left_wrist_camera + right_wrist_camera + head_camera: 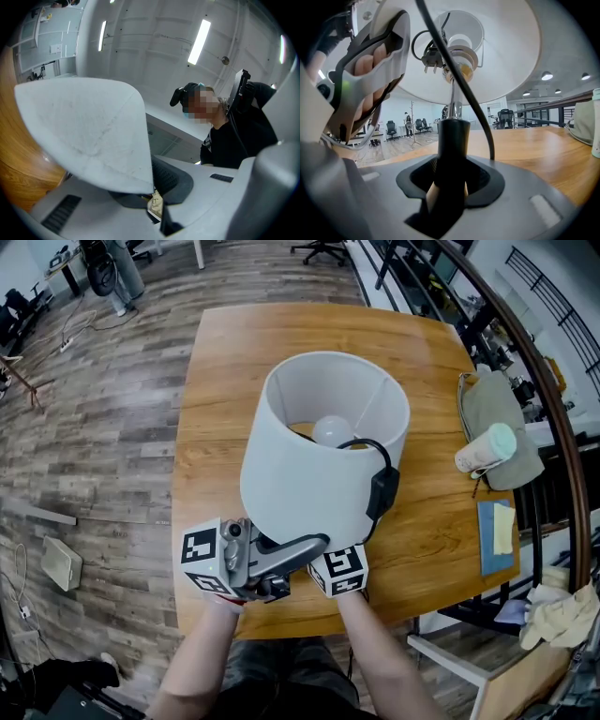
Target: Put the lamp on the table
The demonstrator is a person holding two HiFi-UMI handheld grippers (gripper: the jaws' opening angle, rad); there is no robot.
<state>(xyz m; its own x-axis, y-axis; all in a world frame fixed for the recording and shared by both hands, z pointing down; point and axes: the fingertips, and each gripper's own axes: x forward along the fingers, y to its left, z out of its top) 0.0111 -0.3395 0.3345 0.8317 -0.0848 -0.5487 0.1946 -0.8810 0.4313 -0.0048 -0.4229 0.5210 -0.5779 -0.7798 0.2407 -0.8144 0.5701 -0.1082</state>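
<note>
The lamp hangs tilted over the front part of the wooden table [281, 334], held from below by both grippers. Its white shade [309, 465] opens toward me, showing the bulb [331, 430] and a black cord with a plug [382, 493]. My right gripper [339, 563] is under the shade, and in its own view the right gripper [447, 192] is shut on the black stem [451, 140]. The left gripper [300, 549] reaches in from the left. Its jaws [157, 206] are closed on the lower rim of the shade [89, 126].
At the table's right edge lie a grey bag [497, 418] and a pale bottle with a teal cap [486, 448]. A blue book [495, 535] sits further right, below a curved railing [553, 399]. The table's front edge [300, 620] is just under the grippers.
</note>
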